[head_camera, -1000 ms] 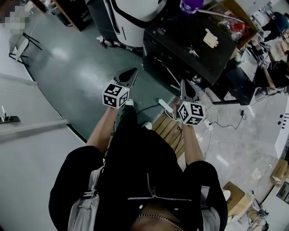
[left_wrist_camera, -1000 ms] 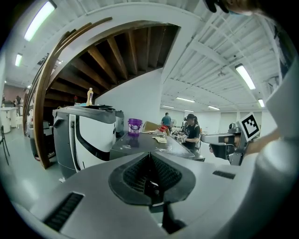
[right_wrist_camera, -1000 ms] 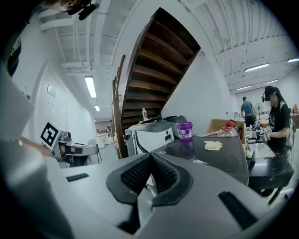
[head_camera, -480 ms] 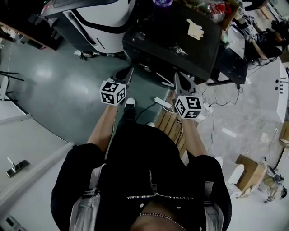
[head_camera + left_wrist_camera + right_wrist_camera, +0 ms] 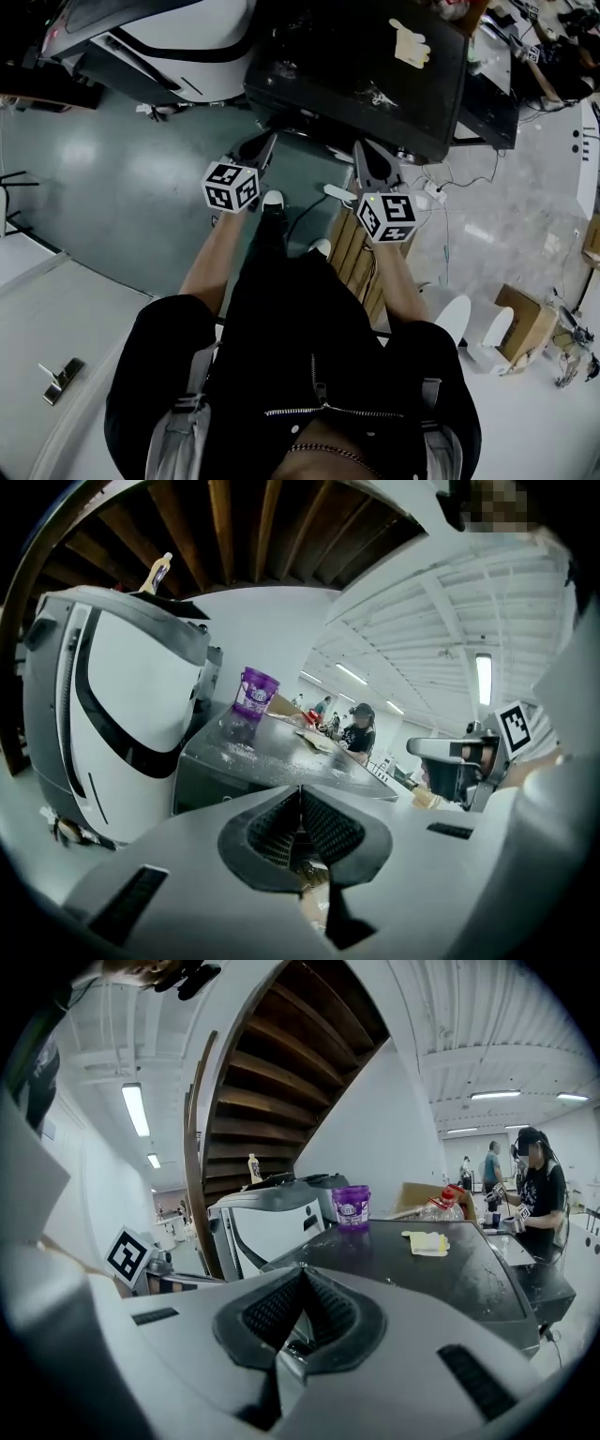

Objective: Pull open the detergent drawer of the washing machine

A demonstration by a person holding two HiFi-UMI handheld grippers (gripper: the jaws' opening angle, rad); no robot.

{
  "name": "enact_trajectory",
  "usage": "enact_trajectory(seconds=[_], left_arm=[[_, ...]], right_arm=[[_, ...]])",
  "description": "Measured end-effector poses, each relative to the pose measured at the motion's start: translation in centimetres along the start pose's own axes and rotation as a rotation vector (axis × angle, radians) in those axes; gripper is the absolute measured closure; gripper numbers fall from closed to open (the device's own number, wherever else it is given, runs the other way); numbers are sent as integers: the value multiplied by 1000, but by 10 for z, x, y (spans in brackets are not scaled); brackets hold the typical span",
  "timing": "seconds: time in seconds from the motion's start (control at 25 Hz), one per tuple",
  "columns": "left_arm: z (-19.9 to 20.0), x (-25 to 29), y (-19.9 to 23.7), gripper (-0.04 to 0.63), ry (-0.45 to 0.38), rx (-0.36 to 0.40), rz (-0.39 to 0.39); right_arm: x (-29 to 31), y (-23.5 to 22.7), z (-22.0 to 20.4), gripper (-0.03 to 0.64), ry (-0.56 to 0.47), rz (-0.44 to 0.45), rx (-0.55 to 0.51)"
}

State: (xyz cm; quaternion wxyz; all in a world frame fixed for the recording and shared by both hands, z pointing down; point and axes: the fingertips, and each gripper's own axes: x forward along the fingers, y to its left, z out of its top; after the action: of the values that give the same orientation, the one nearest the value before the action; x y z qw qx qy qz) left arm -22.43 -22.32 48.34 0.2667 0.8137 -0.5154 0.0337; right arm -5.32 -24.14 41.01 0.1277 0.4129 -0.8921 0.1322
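Left gripper point(image 5: 261, 148): fingers pressed together with nothing between them. It is held forward and aimed at the front of the washing machine, near it but not touching.
Right gripper point(image 5: 368, 161): fingers likewise pressed together and empty. It is carried alongside the left one, a posture that suits an approach rather than a grasp.
Wooden pallet point(image 5: 352, 253): lies on the floor under the right arm, just in front of the machine. It probably limits where the feet can be placed.
Washing machine point(image 5: 375, 56): dark cabinet straight ahead. Both grippers face its front edge, where a drawer would normally sit.
Detergent drawer: cannot be picked out in any view, because the front panel is seen too steeply and is too dark. No drawer is seen projecting, so it is judged to be shut.
Purple cup point(image 5: 352, 1207): stands upright at the rear of the machine top, well away from the front.
Yellow cloth point(image 5: 427, 1241): lies flat on the same top, apart from the cup.
Next requirement: one gripper's fingers will probably have to spread to take the drawer lip.
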Motion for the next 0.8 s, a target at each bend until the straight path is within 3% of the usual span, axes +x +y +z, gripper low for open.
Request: enact_trajectory(seconds=[0.12, 0.44, 0.56, 0.8], left_arm=[[-17, 7, 7, 571, 0, -87, -32], [-54, 27, 25, 571, -8, -229, -43], [-56, 35, 34, 558, -84, -371, -86], [-65, 58, 49, 370, -238, -738, -216]], right_arm=[[5, -6, -10, 611, 12, -13, 26], [11, -12, -30, 611, 39, -38, 63], [10, -4, -36, 611, 51, -33, 76], [-3, -16, -49, 611, 79, -89, 104]])
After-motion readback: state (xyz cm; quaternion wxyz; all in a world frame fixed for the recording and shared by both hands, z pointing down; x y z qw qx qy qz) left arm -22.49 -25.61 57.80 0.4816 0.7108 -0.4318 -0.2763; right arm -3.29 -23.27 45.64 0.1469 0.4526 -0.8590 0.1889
